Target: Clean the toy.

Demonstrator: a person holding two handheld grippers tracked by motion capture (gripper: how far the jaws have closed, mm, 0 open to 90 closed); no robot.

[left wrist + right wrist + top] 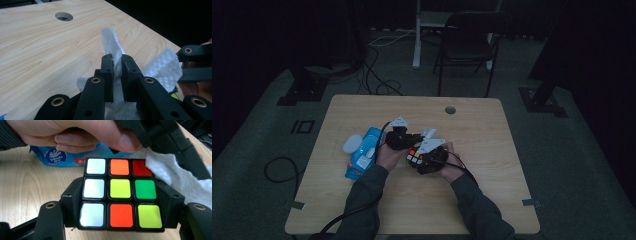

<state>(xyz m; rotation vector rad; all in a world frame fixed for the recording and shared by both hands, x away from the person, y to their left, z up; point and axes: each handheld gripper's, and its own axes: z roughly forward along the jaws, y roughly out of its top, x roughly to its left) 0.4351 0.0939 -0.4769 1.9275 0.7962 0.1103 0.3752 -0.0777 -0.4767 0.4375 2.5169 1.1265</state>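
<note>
A scrambled Rubik's cube (120,192) sits clamped between the two black jaws of my right gripper (121,203), its face with white, orange, red, yellow and green stickers turned to the camera. My left gripper (117,67) is shut on a white wipe (110,40), which sticks up above its jaws. The wipe (175,175) lies against the cube's far right corner. In the high view both grippers meet at mid-table: the left gripper (404,139) just behind the cube (414,156), the right gripper (424,159) around it.
A blue pack of wipes (362,157) lies left of the hands, with a white round lid (353,144) beside it. The wooden table (492,175) has a cable hole (450,110) near its far edge. A black chair (467,45) stands beyond the table.
</note>
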